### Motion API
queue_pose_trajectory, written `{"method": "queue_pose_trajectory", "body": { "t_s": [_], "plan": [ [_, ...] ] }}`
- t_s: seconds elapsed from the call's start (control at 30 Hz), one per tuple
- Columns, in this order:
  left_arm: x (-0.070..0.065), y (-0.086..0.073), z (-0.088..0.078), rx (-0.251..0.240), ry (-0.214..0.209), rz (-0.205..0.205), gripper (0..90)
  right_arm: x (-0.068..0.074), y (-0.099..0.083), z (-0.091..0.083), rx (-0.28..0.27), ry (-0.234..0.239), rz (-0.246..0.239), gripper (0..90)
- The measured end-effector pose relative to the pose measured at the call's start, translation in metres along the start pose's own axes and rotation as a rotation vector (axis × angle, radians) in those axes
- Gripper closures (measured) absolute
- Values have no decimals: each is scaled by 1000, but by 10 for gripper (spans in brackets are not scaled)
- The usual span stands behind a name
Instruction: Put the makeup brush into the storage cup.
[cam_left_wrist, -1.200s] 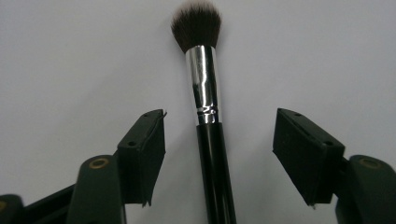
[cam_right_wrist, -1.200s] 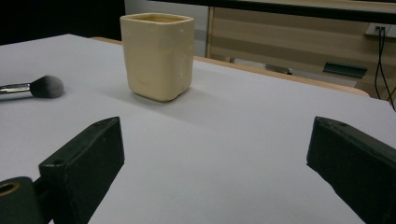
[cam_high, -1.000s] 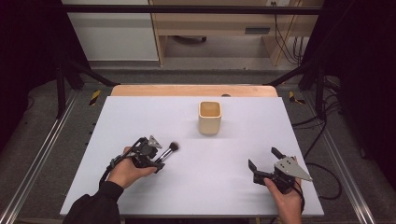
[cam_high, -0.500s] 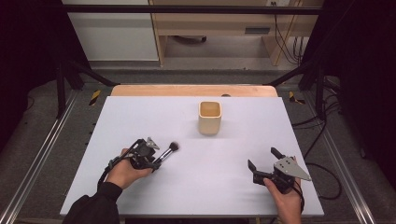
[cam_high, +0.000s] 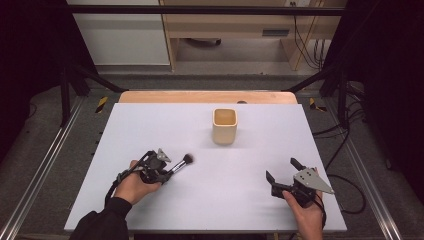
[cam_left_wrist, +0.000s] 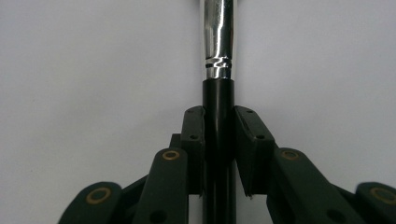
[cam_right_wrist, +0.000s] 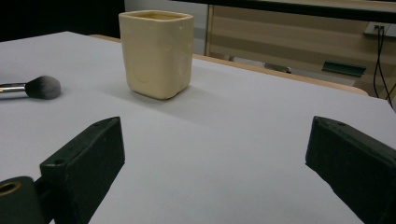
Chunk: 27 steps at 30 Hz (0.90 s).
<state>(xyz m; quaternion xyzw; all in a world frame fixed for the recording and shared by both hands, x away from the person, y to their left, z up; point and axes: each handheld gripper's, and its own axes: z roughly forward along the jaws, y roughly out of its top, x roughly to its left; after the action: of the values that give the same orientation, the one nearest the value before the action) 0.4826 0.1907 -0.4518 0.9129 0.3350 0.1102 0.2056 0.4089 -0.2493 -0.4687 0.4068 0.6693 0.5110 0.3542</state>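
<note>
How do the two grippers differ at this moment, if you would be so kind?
The left gripper has just been closing and its jaws are shut on the black handle of the makeup brush; the right gripper is open with nothing between its jaws. The left gripper points right across the table; the right gripper points toward the cream cup. Both are hand-held near the table's front edge.

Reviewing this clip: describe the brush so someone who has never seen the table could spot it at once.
On the white table, look at the near left part, in front and left of the cream cup. The brush lies there, its black handle clamped in the left gripper. A shiny metal collar and a dark, fluffy round head set it apart.
</note>
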Motion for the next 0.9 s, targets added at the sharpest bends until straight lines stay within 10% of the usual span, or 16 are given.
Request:
{"method": "queue_pose_trajectory", "body": {
  "t_s": [0.9],
  "plan": [
    [-2, -3, -24, -341, 2, -29, 746, 9, 2, 5, -2, 33, 47, 41]
  ]
}}
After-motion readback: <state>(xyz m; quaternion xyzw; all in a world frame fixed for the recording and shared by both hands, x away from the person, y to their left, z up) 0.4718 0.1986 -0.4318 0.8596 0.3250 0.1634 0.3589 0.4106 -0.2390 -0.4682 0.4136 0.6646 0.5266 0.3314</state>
